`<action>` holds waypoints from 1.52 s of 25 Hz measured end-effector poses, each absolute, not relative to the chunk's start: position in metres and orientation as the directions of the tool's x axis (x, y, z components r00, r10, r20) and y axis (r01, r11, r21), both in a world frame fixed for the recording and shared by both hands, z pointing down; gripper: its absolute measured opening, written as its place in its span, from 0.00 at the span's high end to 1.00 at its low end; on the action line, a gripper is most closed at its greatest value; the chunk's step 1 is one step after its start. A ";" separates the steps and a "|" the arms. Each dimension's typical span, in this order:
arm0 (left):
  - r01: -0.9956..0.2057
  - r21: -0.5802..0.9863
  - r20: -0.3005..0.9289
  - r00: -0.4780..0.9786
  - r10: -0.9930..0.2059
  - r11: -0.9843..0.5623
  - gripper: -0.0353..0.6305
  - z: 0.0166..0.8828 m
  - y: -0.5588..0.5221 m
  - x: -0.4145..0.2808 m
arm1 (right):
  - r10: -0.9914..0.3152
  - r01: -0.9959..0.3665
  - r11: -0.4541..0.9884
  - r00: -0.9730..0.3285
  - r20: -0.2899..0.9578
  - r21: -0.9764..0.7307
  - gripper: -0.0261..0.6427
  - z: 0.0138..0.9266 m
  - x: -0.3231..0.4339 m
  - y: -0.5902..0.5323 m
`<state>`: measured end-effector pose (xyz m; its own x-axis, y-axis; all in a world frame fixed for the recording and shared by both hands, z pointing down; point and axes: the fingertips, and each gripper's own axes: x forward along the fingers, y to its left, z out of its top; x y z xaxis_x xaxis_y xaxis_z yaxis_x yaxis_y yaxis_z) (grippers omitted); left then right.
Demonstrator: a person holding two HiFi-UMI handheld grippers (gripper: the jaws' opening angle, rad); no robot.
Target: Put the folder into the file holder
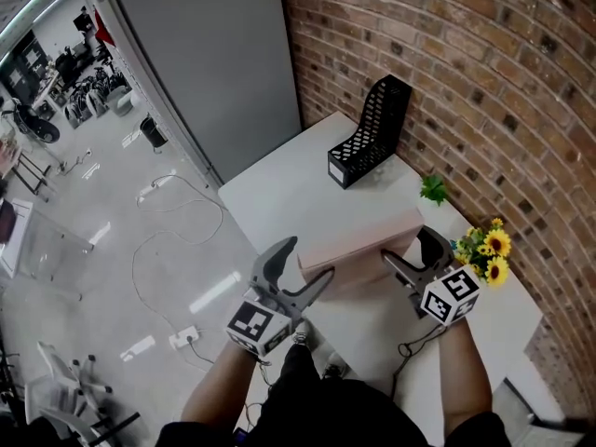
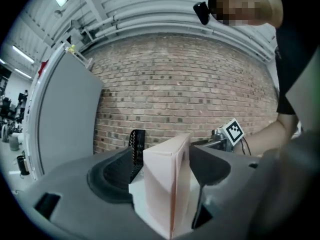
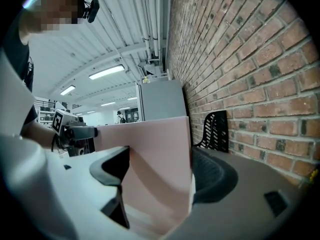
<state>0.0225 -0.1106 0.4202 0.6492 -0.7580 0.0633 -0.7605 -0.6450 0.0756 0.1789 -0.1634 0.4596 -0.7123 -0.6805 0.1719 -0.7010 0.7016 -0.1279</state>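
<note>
A thick pink folder stands on its long edge on the white table. The black mesh file holder sits empty at the far end, by the brick wall. My left gripper straddles the folder's near-left end. In the left gripper view the folder sits between open jaws, with a gap at the left pad through which the holder shows. My right gripper straddles the other end. There the folder fills most of the open jaws, and the holder stands beyond.
Yellow flowers and a small green plant stand on the table's right side along the brick wall. A grey cabinet rises behind the table's far corner. Cables lie on the floor to the left.
</note>
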 end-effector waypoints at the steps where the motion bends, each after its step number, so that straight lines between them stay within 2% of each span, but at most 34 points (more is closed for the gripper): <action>1: -0.747 0.067 0.073 0.664 -0.744 -0.661 0.44 0.421 -0.111 0.028 | -0.680 -0.701 0.702 -0.712 0.173 -0.125 0.37 0.459 0.179 -0.163; 16: -0.580 0.051 0.160 0.808 -0.567 -0.813 0.44 0.439 -0.122 0.085 | -0.691 -0.712 0.693 -0.700 0.180 -0.110 0.39 0.458 0.188 -0.157; 17: -0.581 0.047 0.164 0.807 -0.567 -0.813 0.45 0.439 -0.122 0.086 | -0.693 -0.715 0.690 -0.698 0.181 -0.111 0.39 0.458 0.190 -0.156; 19: -0.587 0.033 0.168 0.801 -0.574 -0.809 0.56 0.439 -0.121 0.088 | -0.698 -0.720 0.685 -0.693 0.180 -0.115 0.39 0.459 0.193 -0.155; 28: -0.637 0.017 0.158 0.763 -0.627 -0.771 0.61 0.438 -0.108 0.092 | -0.703 -0.723 0.681 -0.690 0.170 -0.118 0.40 0.458 0.196 -0.151; 38: -0.705 0.011 0.143 0.703 -0.697 -0.709 0.64 0.438 -0.108 0.063 | -0.698 -0.717 0.685 -0.697 0.166 -0.128 0.41 0.457 0.167 -0.160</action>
